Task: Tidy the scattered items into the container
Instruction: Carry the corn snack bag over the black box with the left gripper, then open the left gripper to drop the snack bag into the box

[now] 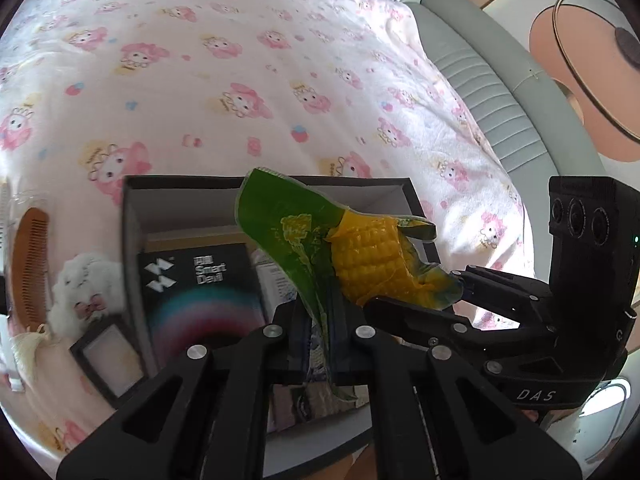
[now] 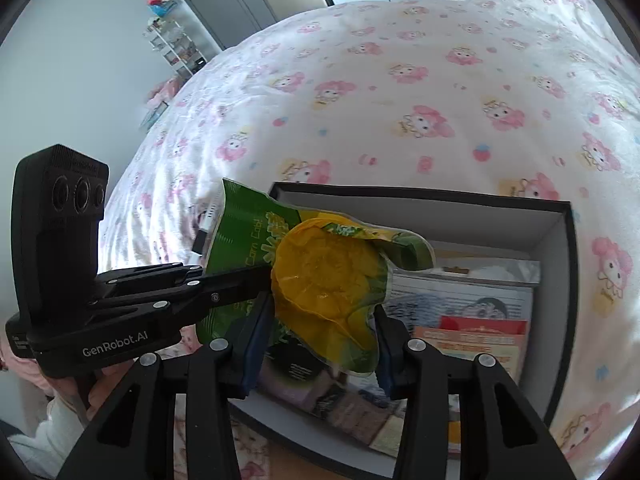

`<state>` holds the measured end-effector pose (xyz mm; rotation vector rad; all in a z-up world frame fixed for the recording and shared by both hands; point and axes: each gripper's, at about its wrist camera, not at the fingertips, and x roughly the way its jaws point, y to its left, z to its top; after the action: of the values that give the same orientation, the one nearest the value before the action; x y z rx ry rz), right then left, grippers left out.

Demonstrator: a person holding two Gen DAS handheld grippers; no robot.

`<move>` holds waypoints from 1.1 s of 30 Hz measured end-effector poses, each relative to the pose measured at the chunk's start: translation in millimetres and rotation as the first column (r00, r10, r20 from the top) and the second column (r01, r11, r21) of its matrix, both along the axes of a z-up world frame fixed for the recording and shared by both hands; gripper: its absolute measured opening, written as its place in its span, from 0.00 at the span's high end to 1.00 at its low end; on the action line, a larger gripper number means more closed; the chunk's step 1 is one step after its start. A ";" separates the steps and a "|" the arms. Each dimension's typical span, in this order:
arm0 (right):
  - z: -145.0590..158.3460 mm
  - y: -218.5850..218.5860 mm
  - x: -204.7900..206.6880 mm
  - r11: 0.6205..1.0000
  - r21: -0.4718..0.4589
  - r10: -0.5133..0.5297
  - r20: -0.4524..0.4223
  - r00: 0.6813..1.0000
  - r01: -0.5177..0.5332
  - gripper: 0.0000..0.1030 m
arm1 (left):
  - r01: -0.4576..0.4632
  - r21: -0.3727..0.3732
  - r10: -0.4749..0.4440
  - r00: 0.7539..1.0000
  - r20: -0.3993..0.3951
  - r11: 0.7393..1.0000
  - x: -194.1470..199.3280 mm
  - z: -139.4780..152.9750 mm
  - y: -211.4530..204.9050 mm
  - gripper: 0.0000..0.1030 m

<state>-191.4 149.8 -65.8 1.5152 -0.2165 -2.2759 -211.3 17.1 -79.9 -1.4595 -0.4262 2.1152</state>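
So both grippers have hold of the same thing here: a vacuum-packed corn cob (image 1: 360, 264) in a green and yellow wrapper, hanging in the air right over the open black box (image 1: 132, 216) that sits on the pink cartoon-print bedsheet (image 1: 240, 80). The left gripper (image 1: 320, 344) is pinched almost completely closed on the flat green end of the pack, you can see the film squeezed thin between its pads. The right gripper (image 2: 316, 344) sits about half open with its blue-lined fingers (image 2: 252, 344) on either side of the fat yellow cob end, and from its own camera the pack bulges between them, so it looks gripped around the body. In the left wrist view the right gripper comes in from the right side and meets the cob's far tip. The box already has stuff in it: a black carton (image 1: 196, 292) with white lettering and a rainbow swirl, plus some printed booklets (image 2: 460, 320) lying flat on the bottom. Outside the box on the sheet there's a brown comb (image 1: 28, 268), a white fluffy toy (image 1: 88, 284) with a pink bow, and a small black-framed mirror or tray (image 1: 110, 356) just beside the box wall. A sleeve and hand (image 2: 100, 392) show under the left gripper's handle in the right wrist view
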 end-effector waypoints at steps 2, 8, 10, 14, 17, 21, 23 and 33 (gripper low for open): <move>-10.3 17.4 -10.2 1.000 0.016 -0.014 0.015 1.000 0.014 0.60 | 0.018 -0.013 -0.017 1.000 0.026 1.000 -12.1 -11.0 20.6 0.97; -43.7 57.0 -26.5 0.997 0.048 -0.071 0.070 0.995 0.068 0.60 | 0.054 -0.060 -0.048 0.995 0.086 0.997 -34.3 -47.9 59.4 0.97; -55.4 63.5 -32.3 0.995 0.051 -0.088 0.103 0.991 0.083 0.60 | 0.049 -0.076 -0.042 0.995 0.091 0.996 -36.5 -55.1 62.4 0.96; -57.5 58.2 -36.9 0.994 0.103 -0.051 0.074 0.996 0.044 0.61 | 0.049 -0.097 -0.041 0.996 0.077 0.994 -37.5 -65.7 62.6 0.94; -56.0 64.4 -35.4 0.993 0.103 -0.062 0.043 0.997 0.057 0.61 | 0.047 -0.083 -0.042 0.997 0.061 0.995 -33.6 -68.8 59.8 0.93; -52.4 83.1 -35.0 0.983 0.132 -0.134 0.011 0.991 0.131 0.61 | 0.035 -0.071 -0.031 0.998 0.060 0.997 -28.0 -64.7 52.3 0.84; -49.9 89.4 -33.2 0.983 0.103 -0.156 0.003 0.988 0.155 0.61 | 0.022 -0.048 -0.020 0.999 0.049 0.999 -25.4 -58.9 45.6 0.83; -39.4 86.3 -35.2 0.977 0.085 -0.188 -0.101 0.977 0.197 0.61 | -0.126 -0.118 0.128 0.992 0.010 0.985 -22.4 -61.4 22.9 0.83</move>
<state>-226.6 236.1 -105.2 1.4878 -0.2421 -2.5351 -233.7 40.0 -141.3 -1.5551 -0.4183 2.2628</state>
